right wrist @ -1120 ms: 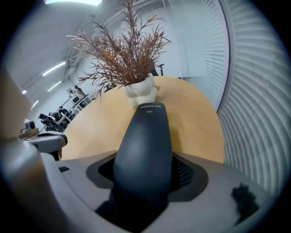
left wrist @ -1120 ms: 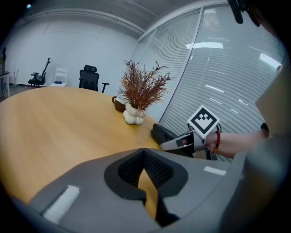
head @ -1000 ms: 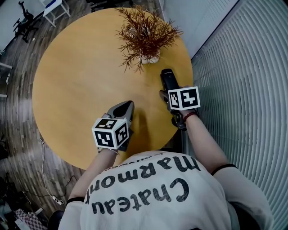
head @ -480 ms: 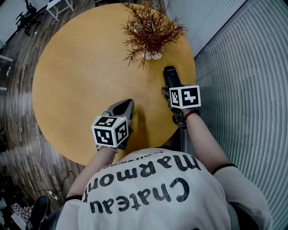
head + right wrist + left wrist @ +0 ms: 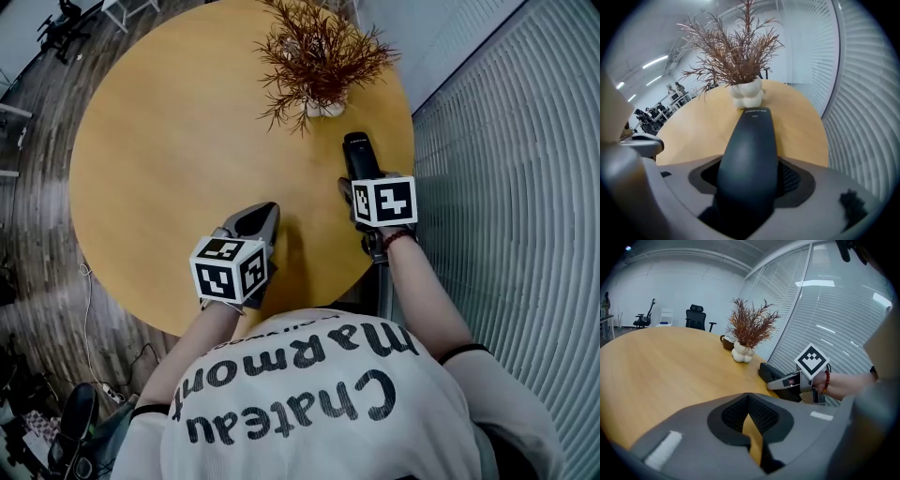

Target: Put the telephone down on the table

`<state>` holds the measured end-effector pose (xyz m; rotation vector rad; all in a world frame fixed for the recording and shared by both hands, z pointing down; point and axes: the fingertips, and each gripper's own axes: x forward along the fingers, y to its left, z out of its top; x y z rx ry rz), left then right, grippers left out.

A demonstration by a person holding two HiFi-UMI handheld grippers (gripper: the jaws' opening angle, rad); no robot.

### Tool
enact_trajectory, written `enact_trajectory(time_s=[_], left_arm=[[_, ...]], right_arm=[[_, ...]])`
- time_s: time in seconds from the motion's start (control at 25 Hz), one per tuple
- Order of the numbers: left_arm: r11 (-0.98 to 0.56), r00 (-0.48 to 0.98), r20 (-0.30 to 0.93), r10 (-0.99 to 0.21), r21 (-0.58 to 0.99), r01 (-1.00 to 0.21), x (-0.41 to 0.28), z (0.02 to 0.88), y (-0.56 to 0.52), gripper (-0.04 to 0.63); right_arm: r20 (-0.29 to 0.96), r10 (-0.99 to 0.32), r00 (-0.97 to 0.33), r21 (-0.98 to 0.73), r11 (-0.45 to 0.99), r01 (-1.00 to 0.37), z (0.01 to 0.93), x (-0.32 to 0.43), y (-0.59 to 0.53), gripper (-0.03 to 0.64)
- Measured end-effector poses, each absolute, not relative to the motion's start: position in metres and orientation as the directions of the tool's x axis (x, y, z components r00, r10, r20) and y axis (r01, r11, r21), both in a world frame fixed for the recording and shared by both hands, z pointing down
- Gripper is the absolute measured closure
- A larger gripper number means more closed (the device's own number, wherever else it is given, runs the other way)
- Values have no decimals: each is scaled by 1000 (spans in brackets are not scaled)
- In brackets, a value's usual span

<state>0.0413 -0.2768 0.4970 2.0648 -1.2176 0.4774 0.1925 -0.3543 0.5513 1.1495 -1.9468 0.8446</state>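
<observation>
One plant point(image 5: 319, 56) nr telephone point(image 5: 359, 155) tip

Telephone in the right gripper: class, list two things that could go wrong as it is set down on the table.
1. The telephone points at the white vase holding the plant, close ahead; pushing forward could knock it over.
2. It is held near the right edge of the table, so released there it might slide off.

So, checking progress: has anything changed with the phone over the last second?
Nothing visibly moved. The right tongs stay shut on the black telephone handset over the round wooden table, near the white vase of dried twigs; the left tongs stay shut and empty.
</observation>
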Motion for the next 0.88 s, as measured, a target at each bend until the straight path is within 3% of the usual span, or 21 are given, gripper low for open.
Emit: enact_trajectory(time_s=[0.28, 0.48, 0.88], left_arm=[[-310, 493, 602, -628, 388, -868, 41, 498, -288, 591], [-403, 536, 537, -651, 354, -844, 52, 467, -293, 591], [-408, 518, 424, -743, 326, -853, 7, 421, -274, 591]], right_arm=[[827, -449, -339, -172, 373, -912, 549, 190, -357, 301], [816, -472, -334, -156, 376, -913, 529, 193, -355, 302], [616, -723, -314, -68, 349, -935, 432, 179, -354, 314]])
